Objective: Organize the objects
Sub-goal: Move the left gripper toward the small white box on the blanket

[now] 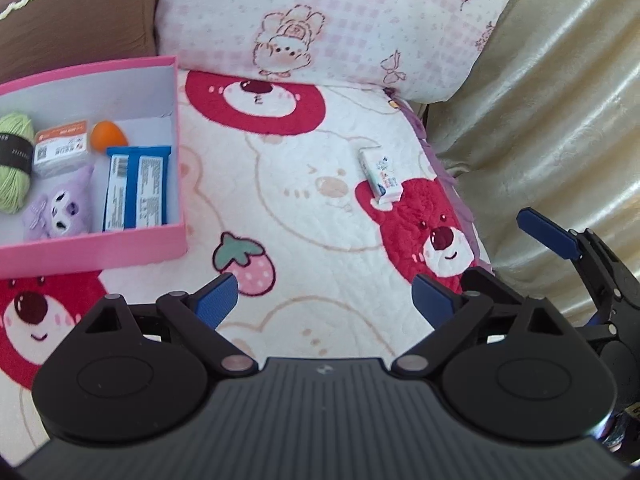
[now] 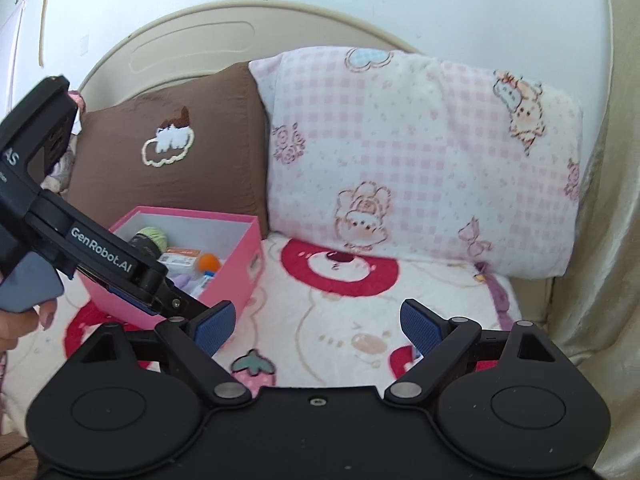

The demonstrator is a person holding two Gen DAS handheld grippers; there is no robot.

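A pink box (image 1: pixel 100 254) stands open on the bed at the left. It holds green yarn (image 1: pixel 12 168), an orange-and-white packet (image 1: pixel 60 152), an orange egg shape (image 1: pixel 107 135), a blue-and-white pack (image 1: pixel 136 188) and a purple plush (image 1: pixel 60 208). A small white packet (image 1: pixel 382 176) lies alone on the blanket, ahead and to the right of my left gripper (image 1: pixel 326 300), which is open and empty. My right gripper (image 2: pixel 318 326) is open and empty over the blanket; one of its fingers (image 1: pixel 548 236) shows in the left wrist view. The box also shows in the right wrist view (image 2: pixel 236 276).
A pink checked pillow (image 1: pixel 328 20) and a brown pillow (image 2: pixel 172 152) lean on the headboard behind the box. A cream curtain (image 1: pixel 560 120) hangs at the bed's right edge. The bear-print blanket (image 1: pixel 304 208) covers the bed.
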